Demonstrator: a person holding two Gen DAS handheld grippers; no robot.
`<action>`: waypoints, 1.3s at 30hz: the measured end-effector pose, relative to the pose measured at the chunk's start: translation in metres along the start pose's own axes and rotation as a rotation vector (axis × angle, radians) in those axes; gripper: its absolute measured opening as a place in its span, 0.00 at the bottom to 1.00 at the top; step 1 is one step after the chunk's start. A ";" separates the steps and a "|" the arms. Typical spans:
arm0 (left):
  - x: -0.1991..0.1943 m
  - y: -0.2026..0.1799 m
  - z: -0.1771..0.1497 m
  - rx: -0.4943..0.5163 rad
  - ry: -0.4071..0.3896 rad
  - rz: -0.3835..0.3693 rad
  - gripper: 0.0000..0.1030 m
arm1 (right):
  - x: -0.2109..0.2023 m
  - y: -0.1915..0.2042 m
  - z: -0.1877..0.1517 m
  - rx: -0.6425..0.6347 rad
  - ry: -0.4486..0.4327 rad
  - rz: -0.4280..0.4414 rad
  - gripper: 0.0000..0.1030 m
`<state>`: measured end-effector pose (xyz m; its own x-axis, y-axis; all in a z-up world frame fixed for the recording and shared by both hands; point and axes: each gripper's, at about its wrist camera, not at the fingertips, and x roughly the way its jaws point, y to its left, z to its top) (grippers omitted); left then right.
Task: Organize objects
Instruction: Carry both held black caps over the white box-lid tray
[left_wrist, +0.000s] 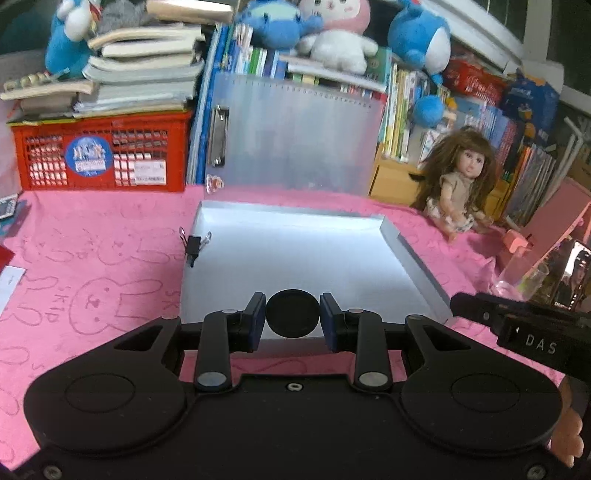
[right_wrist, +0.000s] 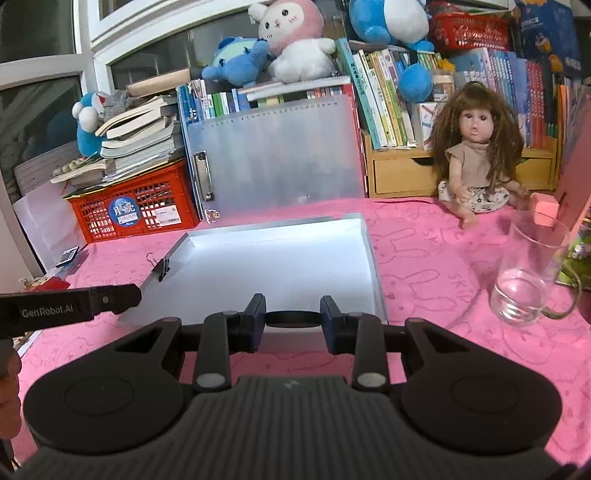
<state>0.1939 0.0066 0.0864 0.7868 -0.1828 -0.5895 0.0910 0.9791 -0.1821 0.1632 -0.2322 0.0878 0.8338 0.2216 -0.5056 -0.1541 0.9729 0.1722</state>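
Observation:
My left gripper (left_wrist: 293, 319) is shut on a round black disc (left_wrist: 293, 314) and holds it above the near edge of an open silvery flat box (left_wrist: 413, 254). My right gripper (right_wrist: 293, 320) is shut on a flat black piece seen edge-on (right_wrist: 293, 319), also at the box's near edge (right_wrist: 373, 258). A black binder clip (left_wrist: 192, 246) is clipped on the box's left wall; it also shows in the right wrist view (right_wrist: 162, 266). The box's translucent lid (left_wrist: 295, 136) stands upright behind it.
A doll (right_wrist: 476, 155) sits at the back right. An empty glass mug (right_wrist: 528, 273) stands to the right, near a pink block (right_wrist: 545, 209). A red crate (left_wrist: 99, 151) stacked with books is at the back left. Bookshelves and plush toys (right_wrist: 291, 40) line the back. Pink cloth (left_wrist: 92, 258) covers the table.

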 end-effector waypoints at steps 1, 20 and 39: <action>0.006 0.001 0.004 -0.006 0.014 -0.003 0.29 | 0.005 -0.001 0.003 -0.003 0.008 0.004 0.35; 0.131 0.023 0.051 -0.072 0.185 0.052 0.29 | 0.115 -0.021 0.047 0.086 0.248 0.037 0.35; 0.179 0.018 0.044 -0.022 0.227 0.114 0.29 | 0.167 -0.018 0.036 0.098 0.257 -0.016 0.35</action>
<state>0.3633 -0.0050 0.0126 0.6337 -0.0890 -0.7685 -0.0062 0.9927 -0.1201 0.3246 -0.2148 0.0302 0.6720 0.2277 -0.7046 -0.0797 0.9683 0.2369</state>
